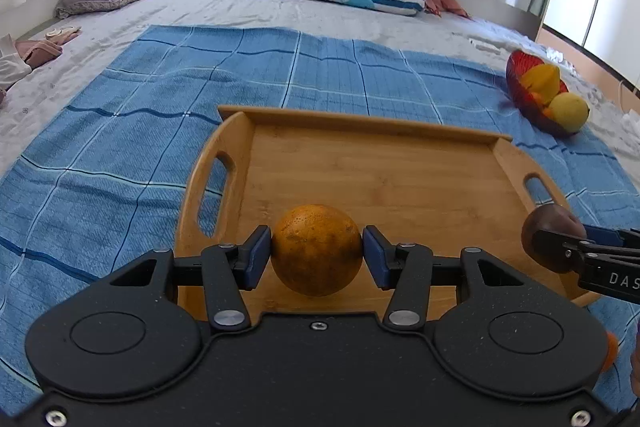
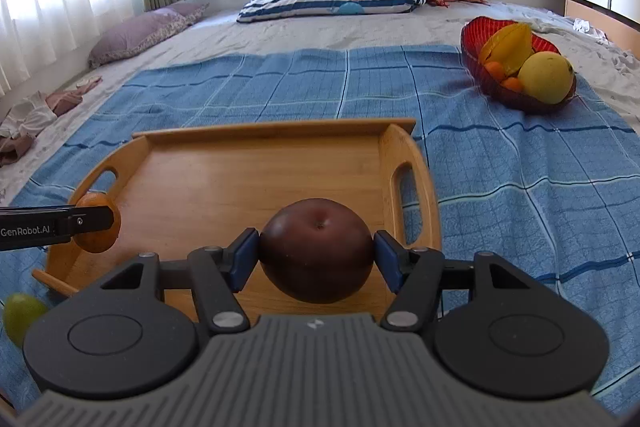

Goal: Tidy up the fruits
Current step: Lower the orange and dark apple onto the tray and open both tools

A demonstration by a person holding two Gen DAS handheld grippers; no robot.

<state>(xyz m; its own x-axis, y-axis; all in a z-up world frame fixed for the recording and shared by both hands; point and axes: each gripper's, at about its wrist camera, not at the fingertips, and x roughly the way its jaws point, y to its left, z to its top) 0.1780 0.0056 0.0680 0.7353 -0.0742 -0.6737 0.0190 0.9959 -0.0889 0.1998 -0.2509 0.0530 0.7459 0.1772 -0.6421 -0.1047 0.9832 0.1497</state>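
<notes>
My left gripper is shut on an orange and holds it over the near part of a wooden tray. My right gripper is shut on a dark red apple over the tray's near right part. The apple also shows in the left wrist view, at the tray's right handle. The orange shows in the right wrist view, at the tray's left handle. The tray floor holds nothing else.
A red bowl with a starfruit, a yellow-green fruit and small oranges stands at the far right on a blue checked cloth. A green fruit lies near the tray's left corner. Pillows and a blanket lie farther back on the bed.
</notes>
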